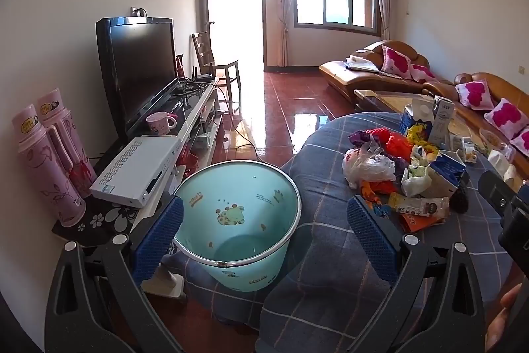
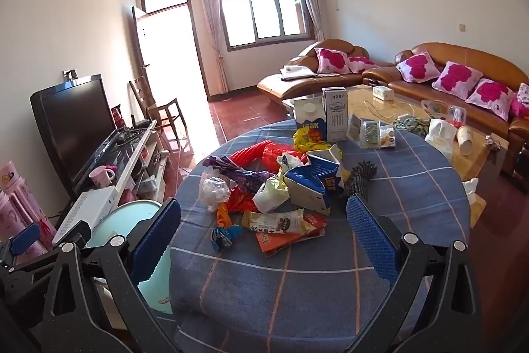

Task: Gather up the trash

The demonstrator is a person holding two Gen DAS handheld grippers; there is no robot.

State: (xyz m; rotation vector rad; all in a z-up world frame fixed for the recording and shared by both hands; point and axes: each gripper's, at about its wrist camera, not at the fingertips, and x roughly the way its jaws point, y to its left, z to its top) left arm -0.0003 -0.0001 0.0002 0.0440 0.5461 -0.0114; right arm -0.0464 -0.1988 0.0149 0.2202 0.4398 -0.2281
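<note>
Left wrist view looks down, close over the bin (image 1: pixel 236 220) beside the table (image 1: pixel 327 187); right wrist view faces the trash pile (image 2: pixel 281 187). Both share table, pile, sofa (image 2: pixel 463 71).

Left tool (image 1: pixel 264 232): matte black speckled plastic linkage arms with triangular cut-outs, silver round pivot pins, fingers faced with blue waffle-textured pads (image 1: pixel 158 239). Right tool (image 2: pixel 263 234): same build, same blue pads (image 2: pixel 372 235). A bare hand (image 1: pixel 502 320) shows at frame edge, no sleeve visible

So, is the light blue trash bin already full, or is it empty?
Empty. The left wrist view looks into the trash bin: its bare bottom shows, and the trash lies on the table.
</note>
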